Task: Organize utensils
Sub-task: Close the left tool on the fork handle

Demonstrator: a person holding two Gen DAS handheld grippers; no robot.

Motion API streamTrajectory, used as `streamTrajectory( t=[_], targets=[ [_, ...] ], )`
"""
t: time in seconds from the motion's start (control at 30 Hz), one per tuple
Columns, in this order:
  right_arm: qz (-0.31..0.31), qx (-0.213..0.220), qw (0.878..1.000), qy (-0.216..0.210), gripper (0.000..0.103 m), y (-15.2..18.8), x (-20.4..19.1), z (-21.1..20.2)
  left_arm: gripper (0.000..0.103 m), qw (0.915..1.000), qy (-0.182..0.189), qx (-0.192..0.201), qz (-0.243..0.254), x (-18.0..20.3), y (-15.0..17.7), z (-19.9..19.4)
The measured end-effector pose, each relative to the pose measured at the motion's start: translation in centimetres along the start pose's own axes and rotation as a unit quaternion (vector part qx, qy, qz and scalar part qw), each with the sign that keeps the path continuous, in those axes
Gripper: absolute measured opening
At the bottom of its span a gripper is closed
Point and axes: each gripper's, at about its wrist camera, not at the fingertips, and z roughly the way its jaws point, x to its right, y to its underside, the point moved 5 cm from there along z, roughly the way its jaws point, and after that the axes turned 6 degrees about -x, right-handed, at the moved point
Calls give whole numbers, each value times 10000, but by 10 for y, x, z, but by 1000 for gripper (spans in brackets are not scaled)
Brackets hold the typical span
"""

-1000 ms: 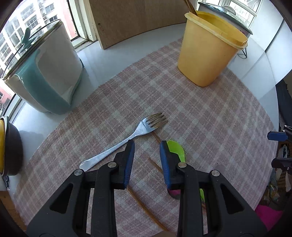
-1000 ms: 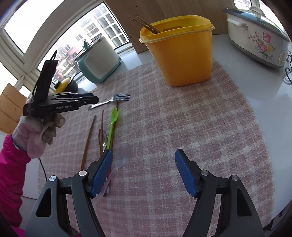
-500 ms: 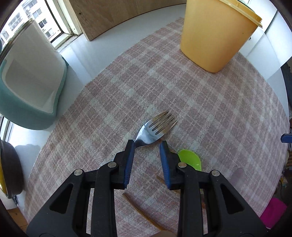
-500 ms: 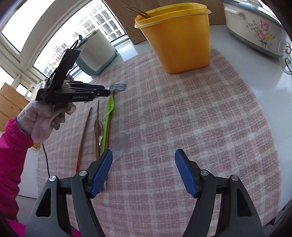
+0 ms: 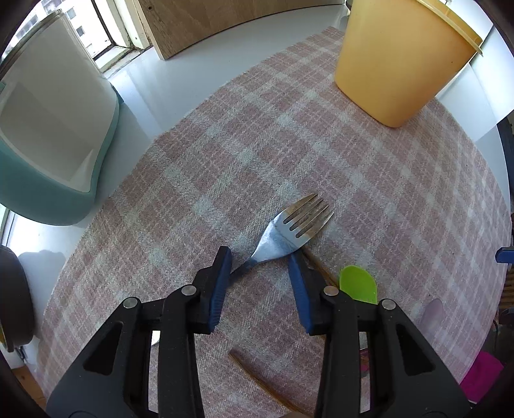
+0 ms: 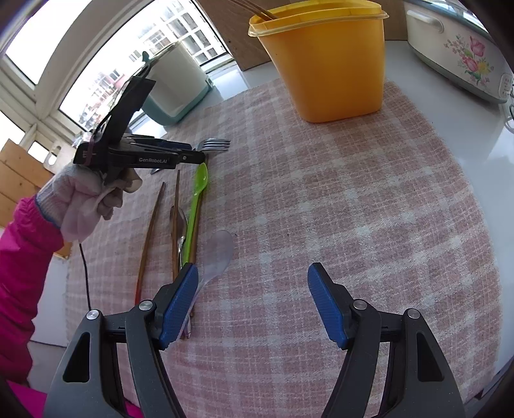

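Observation:
A steel fork (image 5: 289, 231) lies on the pink plaid mat (image 5: 257, 128). My left gripper (image 5: 259, 257) points down over it, its jaws opening, and the fork's neck runs between the pads without being pressed. Beside it lie a green spoon (image 5: 358, 284), a clear spoon (image 6: 218, 250), a metal spoon (image 6: 183, 225) and brown chopsticks (image 6: 151, 234). A yellow tub (image 6: 334, 61) at the back holds chopsticks. My right gripper (image 6: 253, 270) hovers open over bare mat with nothing between its fingers. The right wrist view shows the left gripper (image 6: 192, 154) in a gloved hand.
A teal and white cooker (image 5: 41, 128) stands left of the mat by the window. A floral cooker (image 6: 462, 48) stands at the back right. A wooden board (image 5: 225, 22) leans behind, and a dark pot (image 5: 13, 299) sits at the far left edge.
The left gripper has sunk and slid along the fork from its handle toward its head, and its jaws have widened a little. The right gripper has stayed put.

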Motion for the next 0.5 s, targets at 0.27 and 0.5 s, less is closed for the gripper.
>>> streamTrajectory(
  t=[0.27,0.5],
  targets=[
    [-67,-207,9997,-84,59,1,-7,13,14,9993,4,66,-374,-19,10,-3],
    [-75,-382,9991,-174,49,0,-12,26,14,9991,-31,50,-422,-25,9,-2]
  ],
)
